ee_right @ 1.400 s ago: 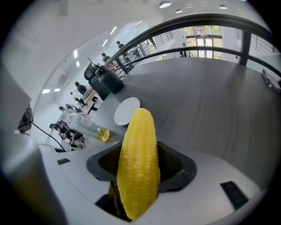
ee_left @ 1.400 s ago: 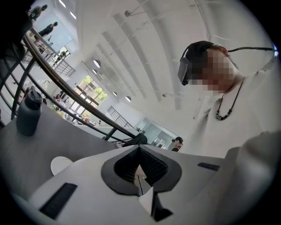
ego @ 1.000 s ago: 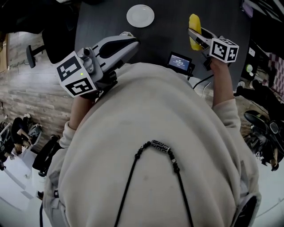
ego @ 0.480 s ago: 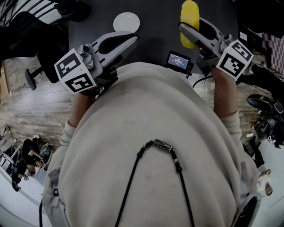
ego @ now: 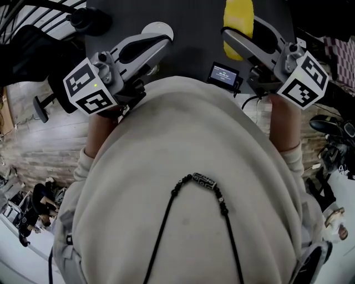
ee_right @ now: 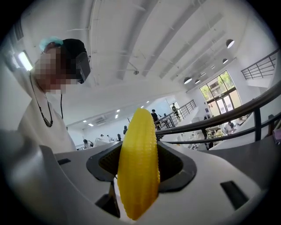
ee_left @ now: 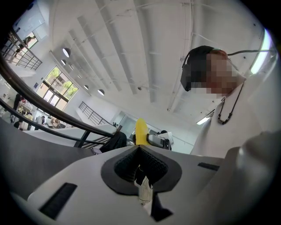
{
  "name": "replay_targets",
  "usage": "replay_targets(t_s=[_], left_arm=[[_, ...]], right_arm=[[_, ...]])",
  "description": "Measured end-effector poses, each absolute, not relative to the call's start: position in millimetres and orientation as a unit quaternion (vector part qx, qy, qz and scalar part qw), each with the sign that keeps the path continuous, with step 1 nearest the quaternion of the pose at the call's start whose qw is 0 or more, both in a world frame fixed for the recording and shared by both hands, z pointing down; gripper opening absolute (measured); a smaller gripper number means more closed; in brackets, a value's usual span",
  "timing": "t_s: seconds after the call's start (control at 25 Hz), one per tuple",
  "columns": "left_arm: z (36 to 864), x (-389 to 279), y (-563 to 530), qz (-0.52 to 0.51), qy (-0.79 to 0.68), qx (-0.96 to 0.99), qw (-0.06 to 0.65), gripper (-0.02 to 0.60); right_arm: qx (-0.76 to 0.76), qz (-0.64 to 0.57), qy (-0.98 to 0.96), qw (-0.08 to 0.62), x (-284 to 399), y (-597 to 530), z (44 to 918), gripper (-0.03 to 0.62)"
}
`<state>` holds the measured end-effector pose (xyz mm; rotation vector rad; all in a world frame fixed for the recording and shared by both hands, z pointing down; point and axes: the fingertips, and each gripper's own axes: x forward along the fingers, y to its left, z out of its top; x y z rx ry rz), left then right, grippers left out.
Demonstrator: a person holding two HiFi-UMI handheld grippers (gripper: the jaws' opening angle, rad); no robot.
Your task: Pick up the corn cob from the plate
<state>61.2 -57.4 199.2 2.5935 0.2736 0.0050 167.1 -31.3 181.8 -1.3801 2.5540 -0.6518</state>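
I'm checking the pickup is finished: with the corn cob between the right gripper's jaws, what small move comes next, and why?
Probably just hold the right gripper steady, jaws clamped: the corn cob sits between its pads, well away from the plate, so the lift looks done.

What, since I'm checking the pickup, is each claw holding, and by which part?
The right claw clamps the yellow ridged corn cob by its sides, roughly mid-length, both ends sticking out. The left claw is shut on nothing.
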Motion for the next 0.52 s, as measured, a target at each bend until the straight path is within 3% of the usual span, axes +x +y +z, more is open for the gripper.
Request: replay_targets(t_s=[0.52], left_arm=[[193.2,74.1,-54.9,0.003,0.11,0.959,0.262,0.002]], right_arm=[[-0.462,-0.207,0.858,0.088,175.7,-26.7,167.8,0.241]])
